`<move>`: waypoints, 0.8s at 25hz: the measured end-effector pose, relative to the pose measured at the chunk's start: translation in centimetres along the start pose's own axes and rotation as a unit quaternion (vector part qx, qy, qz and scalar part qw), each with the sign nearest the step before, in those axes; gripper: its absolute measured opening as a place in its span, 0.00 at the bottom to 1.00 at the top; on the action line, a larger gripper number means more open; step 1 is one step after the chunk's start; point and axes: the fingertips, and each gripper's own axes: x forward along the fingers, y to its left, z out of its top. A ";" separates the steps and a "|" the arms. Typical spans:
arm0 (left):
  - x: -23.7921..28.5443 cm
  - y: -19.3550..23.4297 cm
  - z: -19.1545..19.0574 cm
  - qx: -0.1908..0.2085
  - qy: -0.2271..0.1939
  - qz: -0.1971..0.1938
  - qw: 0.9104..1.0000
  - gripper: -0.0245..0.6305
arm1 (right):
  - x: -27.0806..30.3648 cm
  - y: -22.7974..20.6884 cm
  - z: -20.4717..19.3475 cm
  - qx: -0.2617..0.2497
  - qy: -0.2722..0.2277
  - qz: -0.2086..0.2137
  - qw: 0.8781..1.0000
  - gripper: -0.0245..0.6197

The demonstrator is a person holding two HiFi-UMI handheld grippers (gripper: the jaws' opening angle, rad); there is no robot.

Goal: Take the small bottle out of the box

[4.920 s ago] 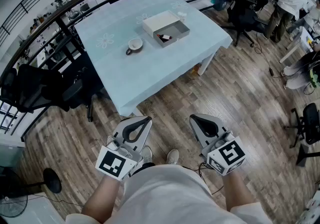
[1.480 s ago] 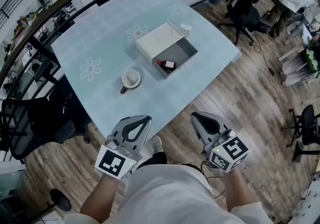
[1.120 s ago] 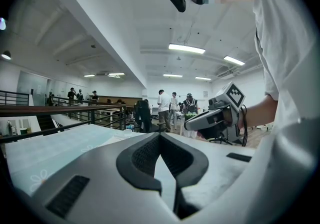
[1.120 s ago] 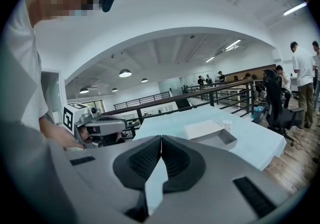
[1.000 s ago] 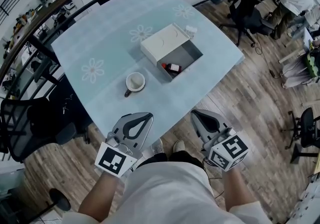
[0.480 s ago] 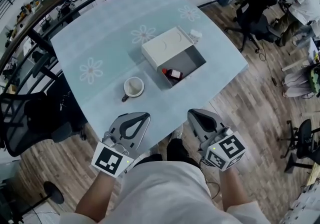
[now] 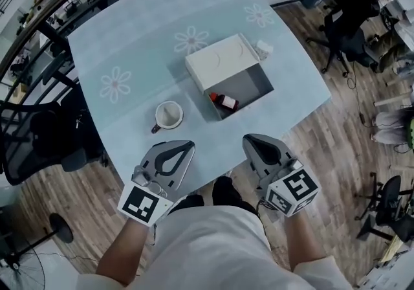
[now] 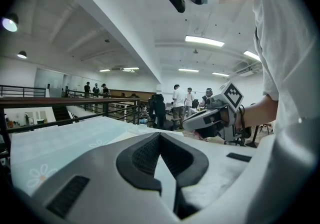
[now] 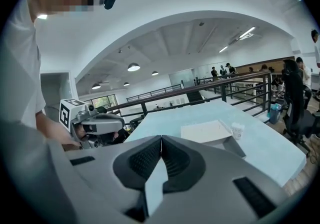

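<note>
Fingers [image 8: 142, 155] clenched empty on my left gripper [image 7: 185, 145] and right gripper [image 7: 250, 140]; small bottle [image 7: 224, 100] lies in box [image 7: 251, 84] at twelve o'clock.

No words, brands or numbers can be read anywhere. The marker cubes [image 7: 143, 203] on the left gripper [image 7: 183, 146] and right gripper [image 7: 253, 142] carry only black-and-white square patterns. Any print on the small bottle [image 7: 224, 101] in the box [image 7: 260, 83] is too small to tell.

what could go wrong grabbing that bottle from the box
The small brown red-capped bottle lies on its side near a wall of the open white box; a jaw might catch the wall and shove the box. The left tool and right tool are both shut, so open one first. The white mug nearby could get knocked.
</note>
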 end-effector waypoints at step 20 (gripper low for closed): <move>5.1 4.2 -2.4 -0.047 0.021 0.096 0.994 0.05 | 8.4 -8.2 -1.3 -0.048 0.081 0.065 0.993 0.07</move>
